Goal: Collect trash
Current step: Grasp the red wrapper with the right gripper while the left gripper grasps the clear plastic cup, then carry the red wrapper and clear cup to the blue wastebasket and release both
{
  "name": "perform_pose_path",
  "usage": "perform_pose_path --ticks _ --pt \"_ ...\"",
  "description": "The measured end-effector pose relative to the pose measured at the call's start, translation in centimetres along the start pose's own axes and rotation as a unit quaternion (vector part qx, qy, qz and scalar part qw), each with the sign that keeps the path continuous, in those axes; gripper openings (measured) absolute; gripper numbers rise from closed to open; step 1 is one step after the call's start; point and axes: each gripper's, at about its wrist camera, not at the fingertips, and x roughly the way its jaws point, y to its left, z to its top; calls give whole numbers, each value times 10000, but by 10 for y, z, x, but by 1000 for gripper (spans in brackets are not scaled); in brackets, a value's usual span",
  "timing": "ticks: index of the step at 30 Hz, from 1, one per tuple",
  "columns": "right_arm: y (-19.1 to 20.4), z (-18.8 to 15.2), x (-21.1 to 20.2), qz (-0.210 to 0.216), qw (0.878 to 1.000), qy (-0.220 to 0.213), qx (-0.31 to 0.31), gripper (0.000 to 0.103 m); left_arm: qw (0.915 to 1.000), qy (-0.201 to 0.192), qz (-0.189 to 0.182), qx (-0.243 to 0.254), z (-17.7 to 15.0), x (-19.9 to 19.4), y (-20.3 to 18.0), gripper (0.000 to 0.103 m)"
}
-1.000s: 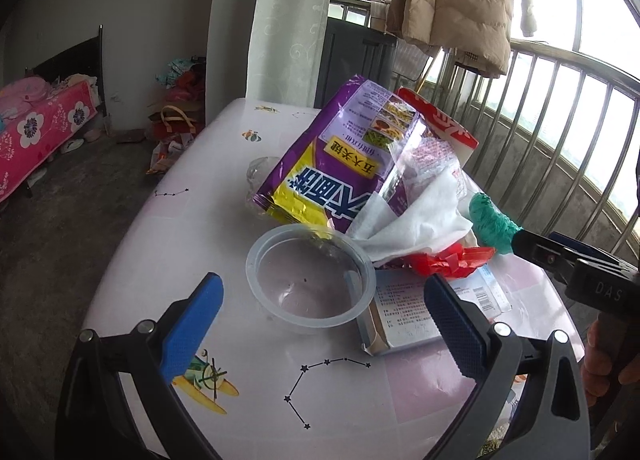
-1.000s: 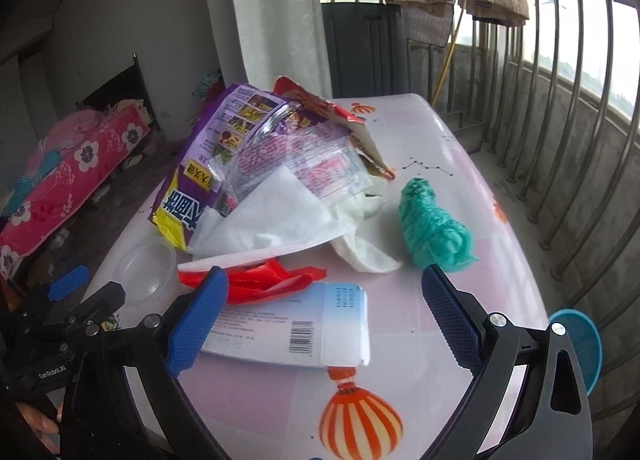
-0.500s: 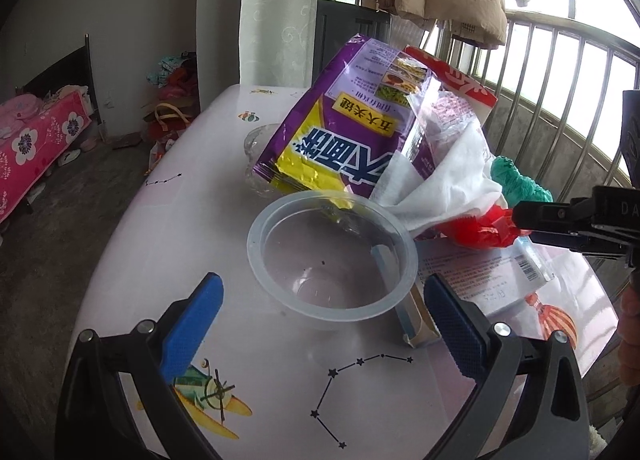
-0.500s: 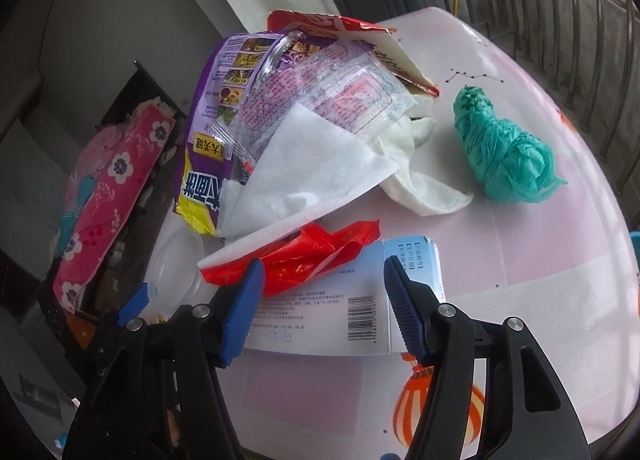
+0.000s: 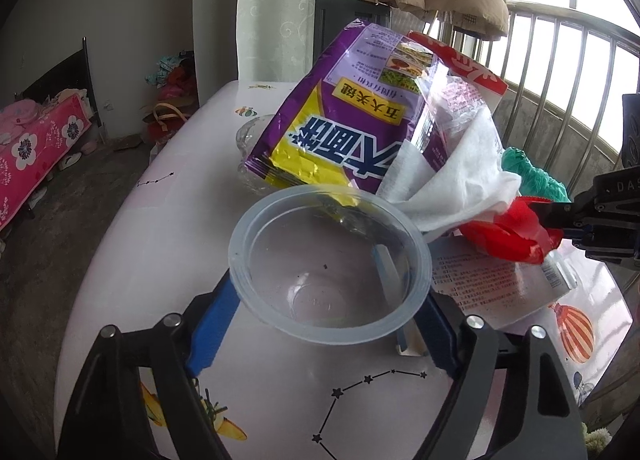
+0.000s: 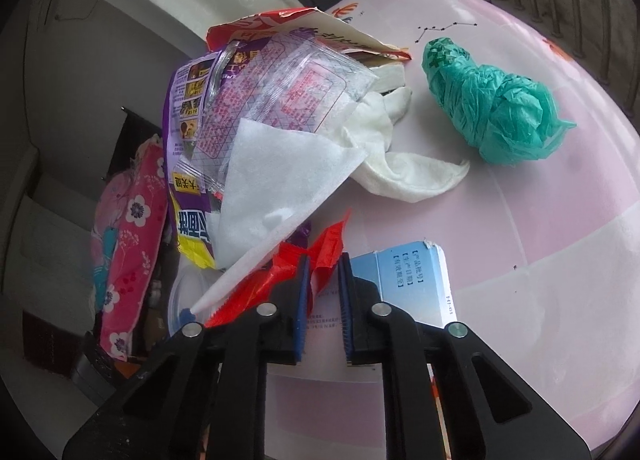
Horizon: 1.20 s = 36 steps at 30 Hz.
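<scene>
Both claws were mid-pickup: the left claw [image 5: 328, 324] gripped the clear plastic bowl [image 5: 330, 264] on the tabletop [image 5: 168, 219], the right claw [image 6: 323, 288] pinched the crumpled red plastic wrapper [image 6: 326, 248] (nothing lifted, seemingly); next, I'd guess, lifting both clear.

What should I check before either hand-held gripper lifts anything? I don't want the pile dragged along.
1. Left hand-held gripper around the clear plastic cup: ok, fingers sit on both sides under the rim; contact cannot tell.
2. Right hand-held gripper on the red wrapper: ok, fingers nearly shut with the wrapper between them.
3. Red wrapper free of the white tissue: not ok, the tissue overlaps it.
4. Blue-and-white box clear of the right fingers: cannot tell, it lies right under them.
5. Cup empty: ok, only specks inside.
6. Green bag apart from the pile: ok.
</scene>
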Motion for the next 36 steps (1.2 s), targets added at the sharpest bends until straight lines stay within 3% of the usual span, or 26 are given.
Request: perform_pose_path --ticks 2,11,19,26,31,36 --pt "-4 0 -5 82 9999 -31 61 3 10000 11 -23 -66 1 0 1 69" --pt "-19 -1 -48 504 9984 -139 219 0 9997 -200 24 -115 4 -25 -2 69" --pt "-35 -19 -72 487 9983 -144 285 0 9997 -240 87 -1 0 -57 -17 68" --pt "-64 -35 -89 347 9981 209 456 0 9989 -344 -212 243 1 -77 -52 68" --pt "-76 -59 -91 378 9959 370 735 0 9956 -174 -639 660 0 -60 -90 68" --pt "-96 -67 -126 318 9951 -59 938 0 9933 -79 -728 894 1 -53 -113 68"
